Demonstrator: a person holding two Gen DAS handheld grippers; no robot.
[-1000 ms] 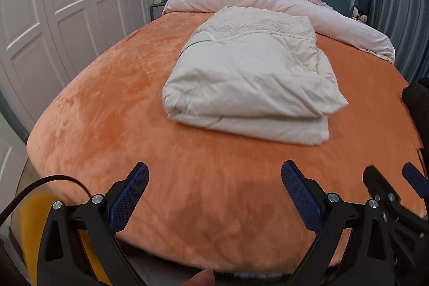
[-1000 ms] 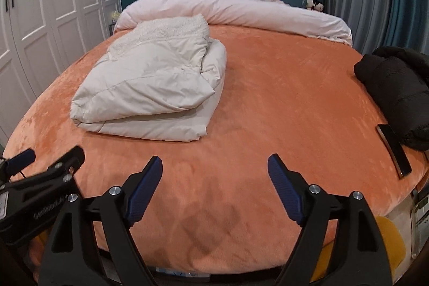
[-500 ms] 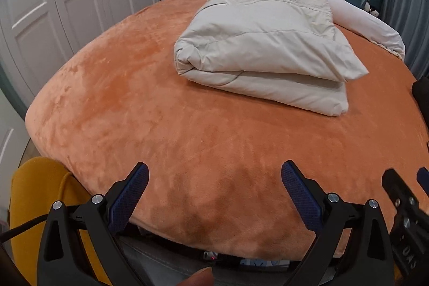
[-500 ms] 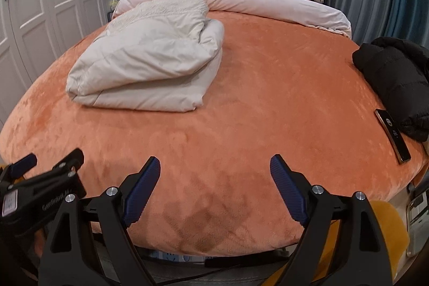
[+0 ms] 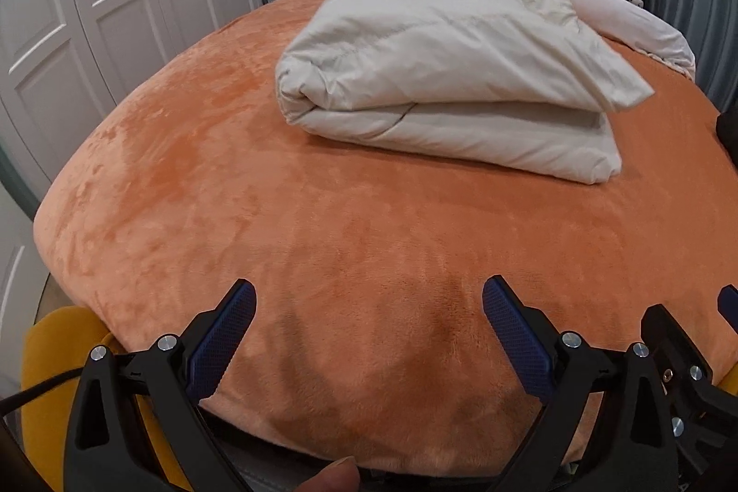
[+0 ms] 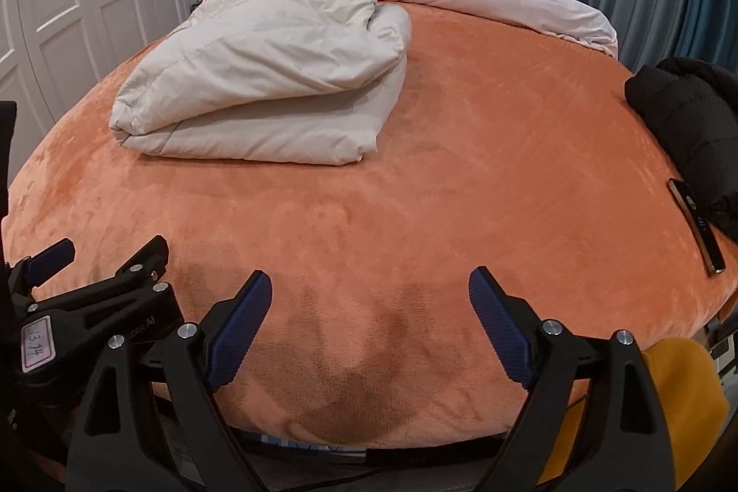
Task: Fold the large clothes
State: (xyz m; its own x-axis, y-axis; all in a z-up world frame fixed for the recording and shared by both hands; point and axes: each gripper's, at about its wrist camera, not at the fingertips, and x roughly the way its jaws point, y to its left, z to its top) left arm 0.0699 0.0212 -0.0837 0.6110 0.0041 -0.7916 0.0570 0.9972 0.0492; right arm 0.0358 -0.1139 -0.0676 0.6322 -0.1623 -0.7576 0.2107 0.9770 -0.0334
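- Left wrist view: the left hand-held gripper [image 5: 369,326] hangs over the near edge of the bed [image 5: 230,192], jaws spread wide, nothing between them. The folded cream coat [image 5: 443,77] lies farther up the bed, well apart from it.
- Right wrist view: the right hand-held gripper [image 6: 369,307] has just been spreading wider, its jaws empty. The cream coat [image 6: 276,77] lies up the bed to the left; a black jacket [image 6: 692,123] and a phone [image 6: 696,224] lie at the bed's right edge.

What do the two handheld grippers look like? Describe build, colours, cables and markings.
Both are matte black plastic frames with silver screw heads. Each finger ends in a dark blue textured pad. The left gripper has a black cable trailing from its side, and in the right wrist view its body carries a white handwritten label. The right gripper matches it. A fingertip shows below.
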